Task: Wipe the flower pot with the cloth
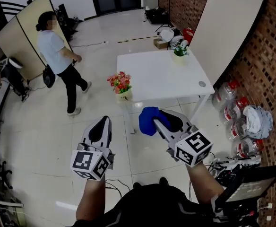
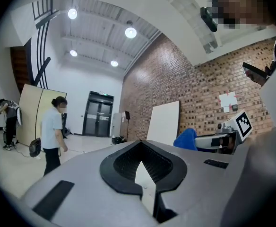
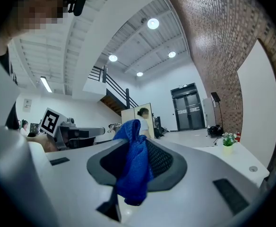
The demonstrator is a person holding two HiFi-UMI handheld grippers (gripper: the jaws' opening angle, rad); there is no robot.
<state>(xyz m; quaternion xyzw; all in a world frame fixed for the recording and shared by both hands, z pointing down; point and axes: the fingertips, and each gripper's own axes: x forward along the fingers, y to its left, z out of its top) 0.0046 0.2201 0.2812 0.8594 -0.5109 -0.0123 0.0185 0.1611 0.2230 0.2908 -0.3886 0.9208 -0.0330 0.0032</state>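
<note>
- Head view: The left gripper (image 1: 101, 122) is held level with its jaws closed together and nothing carried. A blue cloth (image 1: 146, 119) is bunched at the tip of the right gripper (image 1: 158, 121). Both are held short of the white table (image 1: 161, 79). A pot of red flowers (image 1: 122, 90) is seen at the table's near left corner, but whether it stands on the top or just beside it cannot be told. A small pot with a green plant (image 1: 179, 52) stands at the far edge. Which pot is meant cannot be settled.
- Left gripper view: The jaws are seen pressed together with nothing between them. No pot is shown here.
- Right gripper view: The cloth is pinched between the jaws, with a limp fold spilling out in front of them. The small pot is seen well ahead on the table, to the right.
- Handling: The cloth is judged soft, light and limp, and is well served by a pinch at its bunched middle. Either pot is judged light and top-heavy, and likely to slide or tip under wiping. It would best be steadied by its wall or rim, never by the plant.
</note>
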